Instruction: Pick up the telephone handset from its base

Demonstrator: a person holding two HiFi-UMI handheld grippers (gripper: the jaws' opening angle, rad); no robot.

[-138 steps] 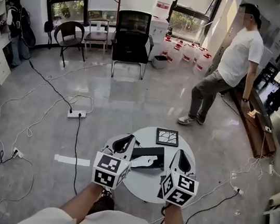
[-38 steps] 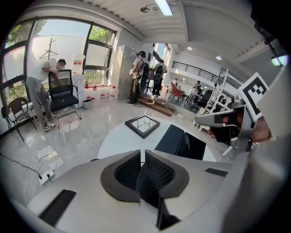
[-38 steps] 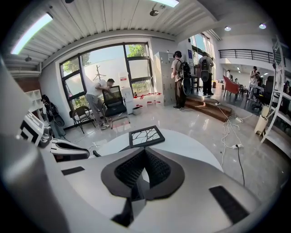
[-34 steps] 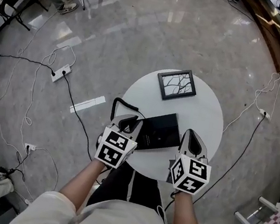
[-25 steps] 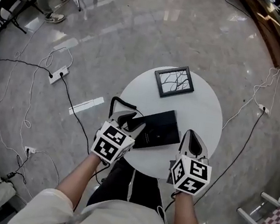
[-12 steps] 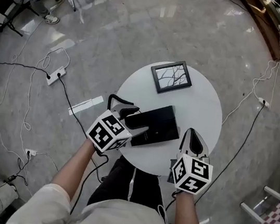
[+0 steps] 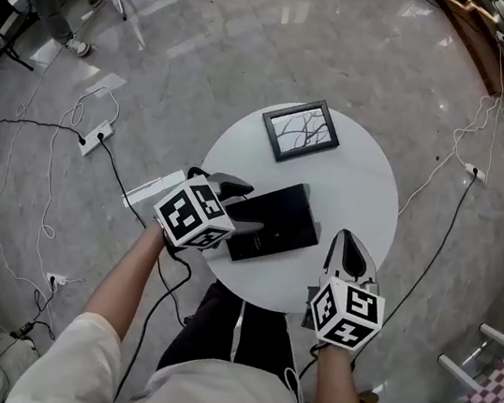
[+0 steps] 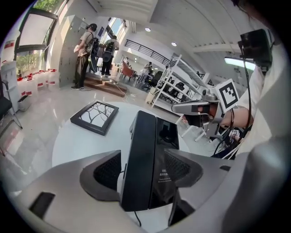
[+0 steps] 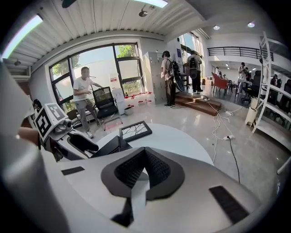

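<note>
Currently: left claw (image 7: 238, 205) — jaws wide, astride black handset (image 8: 139, 154) lying on its base (image 8: 168, 139), round white surface (image 7: 360, 180); right claw (image 9: 144, 157) — jaws closed, empty.

Count: 1 round tabletop (image 7: 360, 180), 1 telephone base (image 7: 284, 225), 1 handset (image 8: 138, 159), 1 picture frame (image 7: 300, 129), 2 claws: left claw (image 7: 242, 206), right claw (image 7: 349, 245).
</note>
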